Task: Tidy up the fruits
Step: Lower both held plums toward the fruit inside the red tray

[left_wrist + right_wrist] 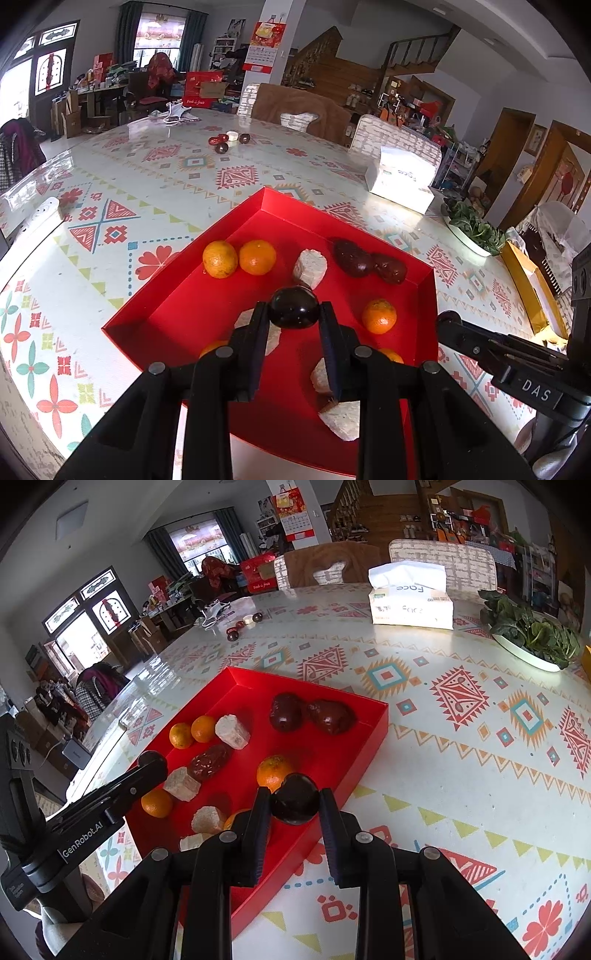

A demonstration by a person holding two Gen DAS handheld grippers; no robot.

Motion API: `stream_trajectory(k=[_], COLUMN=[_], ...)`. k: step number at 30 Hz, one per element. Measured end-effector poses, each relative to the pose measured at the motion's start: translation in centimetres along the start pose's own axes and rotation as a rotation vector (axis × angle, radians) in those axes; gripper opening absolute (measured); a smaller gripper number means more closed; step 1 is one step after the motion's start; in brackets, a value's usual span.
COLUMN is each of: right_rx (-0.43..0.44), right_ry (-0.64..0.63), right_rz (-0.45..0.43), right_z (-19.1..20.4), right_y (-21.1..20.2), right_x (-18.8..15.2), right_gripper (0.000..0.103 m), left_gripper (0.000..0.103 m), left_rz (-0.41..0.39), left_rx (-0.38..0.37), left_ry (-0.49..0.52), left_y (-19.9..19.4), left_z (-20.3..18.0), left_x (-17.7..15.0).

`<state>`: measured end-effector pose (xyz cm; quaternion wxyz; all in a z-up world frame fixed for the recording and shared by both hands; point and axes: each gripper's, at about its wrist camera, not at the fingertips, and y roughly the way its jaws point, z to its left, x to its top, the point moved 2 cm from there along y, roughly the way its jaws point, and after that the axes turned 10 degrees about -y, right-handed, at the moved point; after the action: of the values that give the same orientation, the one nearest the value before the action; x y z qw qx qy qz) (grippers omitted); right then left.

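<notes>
Legible text only:
- Right gripper's arm, seen from left wrist view: "DAS".
- Left gripper's arm, seen from right wrist view: "GenRobot.AI".
- Tissue pack, far side of table: "Face", top print upside down.
- Wall calendar, far: large "2".

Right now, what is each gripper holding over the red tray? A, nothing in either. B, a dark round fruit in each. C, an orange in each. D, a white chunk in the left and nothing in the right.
B: the left gripper is shut on a dark round fruit, and the right gripper pinches another dark round fruit above the red tray.
</notes>
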<state>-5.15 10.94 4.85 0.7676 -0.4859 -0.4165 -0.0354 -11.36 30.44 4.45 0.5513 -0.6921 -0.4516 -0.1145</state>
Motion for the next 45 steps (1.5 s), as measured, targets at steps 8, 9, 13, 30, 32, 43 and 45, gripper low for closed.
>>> stream_trajectory(k=[8, 9, 13, 30, 32, 43, 45], right_rx=[0.014, 0.019, 0.048, 0.151, 0.151, 0.132, 0.127], right_ry=[0.007, 0.012, 0.028, -0.009, -0.007, -0.055, -0.068], right_rz=[-0.003, -0.005, -0.012, 0.013, 0.015, 0.011, 0.008], right_z=[0.4, 0.4, 0.7, 4.1, 4.1, 4.6, 4.8], right_y=[-0.9, -1.0, -1.3, -0.1, 0.1, 0.4, 0.4], right_x=[-1.3, -1.5, -2.2, -3.2, -3.2, -1.0, -0.5], right_gripper=[0.029, 0.029, 0.029, 0.029, 0.029, 0.029, 0.029], left_gripper=[0.026, 0.026, 0.026, 0.026, 0.026, 0.026, 0.026], left_rz=[-0.026, -0.034, -0.056, -0.019, -0.009, 0.015, 0.016], left_rx=[-0.031, -0.032, -0.025, -0.062, -0.064, -0.034, -0.024], left_ry=[-0.026, -0.027, -0.031, 0.044, 0.057, 0.065, 0.069], left_y=[-1.3, -1.7, -3.0, -3.1, -2.7, -1.6, -1.5], left_z=[1.8, 2.2, 3.5, 1.3, 0.9, 0.6, 0.6], left_x=[0.2, 0.2, -0.1, -1.7, -2.1, -2.3, -2.2])
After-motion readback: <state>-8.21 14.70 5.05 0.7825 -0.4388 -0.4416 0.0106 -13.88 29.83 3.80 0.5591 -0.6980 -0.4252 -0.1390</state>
